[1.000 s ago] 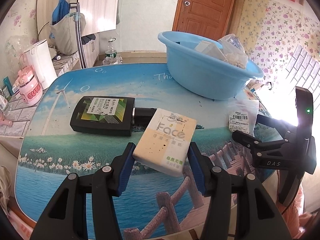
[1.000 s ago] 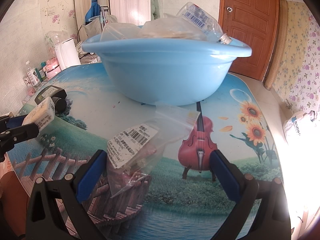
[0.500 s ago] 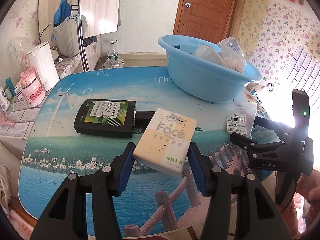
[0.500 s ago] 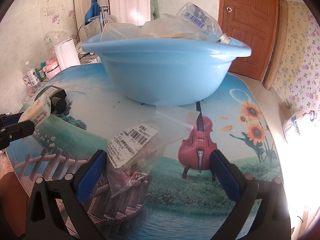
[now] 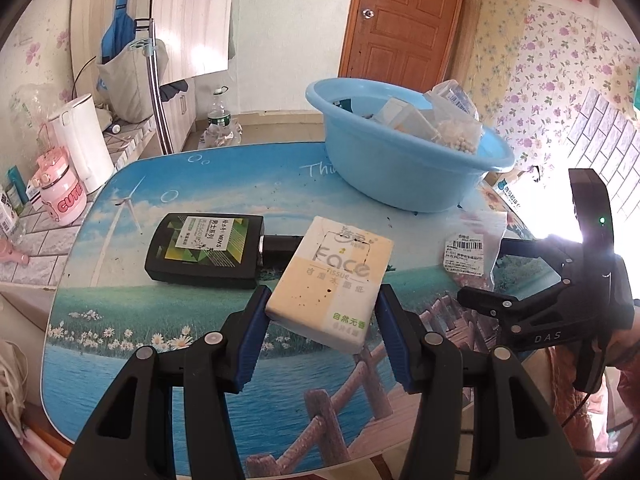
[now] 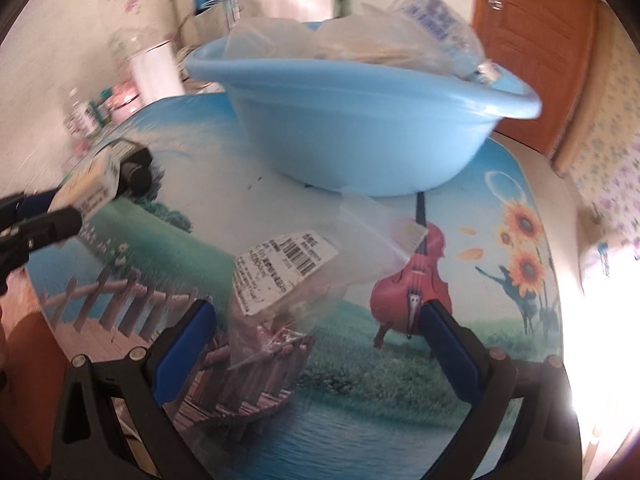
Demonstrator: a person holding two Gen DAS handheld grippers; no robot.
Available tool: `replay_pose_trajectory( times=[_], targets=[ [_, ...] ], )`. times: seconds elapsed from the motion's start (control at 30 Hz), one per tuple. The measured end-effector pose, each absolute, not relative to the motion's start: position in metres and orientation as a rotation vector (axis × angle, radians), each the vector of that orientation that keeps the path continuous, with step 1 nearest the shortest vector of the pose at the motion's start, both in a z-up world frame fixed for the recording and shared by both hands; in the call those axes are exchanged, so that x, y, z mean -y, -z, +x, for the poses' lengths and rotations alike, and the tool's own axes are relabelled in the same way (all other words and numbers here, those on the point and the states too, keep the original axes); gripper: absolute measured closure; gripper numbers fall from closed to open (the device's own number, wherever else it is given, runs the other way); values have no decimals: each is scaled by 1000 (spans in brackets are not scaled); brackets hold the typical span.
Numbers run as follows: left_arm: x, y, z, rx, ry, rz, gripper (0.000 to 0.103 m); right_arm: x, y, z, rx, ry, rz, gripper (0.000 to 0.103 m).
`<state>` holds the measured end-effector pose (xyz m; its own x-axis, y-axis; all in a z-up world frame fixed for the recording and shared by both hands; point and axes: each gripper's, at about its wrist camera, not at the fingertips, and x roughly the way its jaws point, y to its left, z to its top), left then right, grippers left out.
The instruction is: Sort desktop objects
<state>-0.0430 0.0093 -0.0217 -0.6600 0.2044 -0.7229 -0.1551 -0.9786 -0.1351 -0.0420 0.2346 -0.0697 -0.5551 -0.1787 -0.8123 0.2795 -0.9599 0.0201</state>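
**Right gripper rolls over the bag; tissue pack stays clamped**

Rolled a little since a second ago, my right gripper (image 6: 316,340) now shows the blue basin (image 6: 360,128) tilted and blurred. My left gripper (image 5: 320,328) has not shifted and stays clamped on the Face tissue pack (image 5: 332,280), blue pads pressing both long sides, its far end above the table (image 5: 120,312).

Just behind the pack lies the black men's toiletry bottle (image 5: 206,248), cap toward the pack. My right jaws stand wide on either side of the clear zip bag (image 6: 288,280) with the barcode label; the pads are clear of it. The bag lies near the table's front edge, with bare tabletop between it and the basin. The basin sits at the far right corner, piled above its rim with packets.

Both tools angle downward.
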Motion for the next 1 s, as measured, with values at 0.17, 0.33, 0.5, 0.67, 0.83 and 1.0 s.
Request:
replay_pose_trajectory(
  times=[0.17, 0.33, 0.5, 0.67, 0.83, 1.0],
  targets=[
    [-5, 26, -46, 84, -2696, -1205, 51, -248, 61, -38, -122, 2529, 1270, 76],
    [-1, 30, -49, 96, -2701, -1219, 51, -269, 51, -38, 5, 2506, 1257, 88],
    [0, 22, -51, 90, -2710, -1201, 51, -278, 25, -30, 3, 2503, 1182, 90],
    [1, 6, -55, 95, -2720, -1156, 51, -284, -4, -22, -18, 2511, 1130, 91],
    [-8, -10, -60, 67, -2706, -1116, 51, -284, -26, -19, -29, 2517, 1097, 91],
    [-19, -31, -68, 43, -2693, -1065, 51, -284, -48, -20, 2, 2513, 1033, 91]
  ],
)
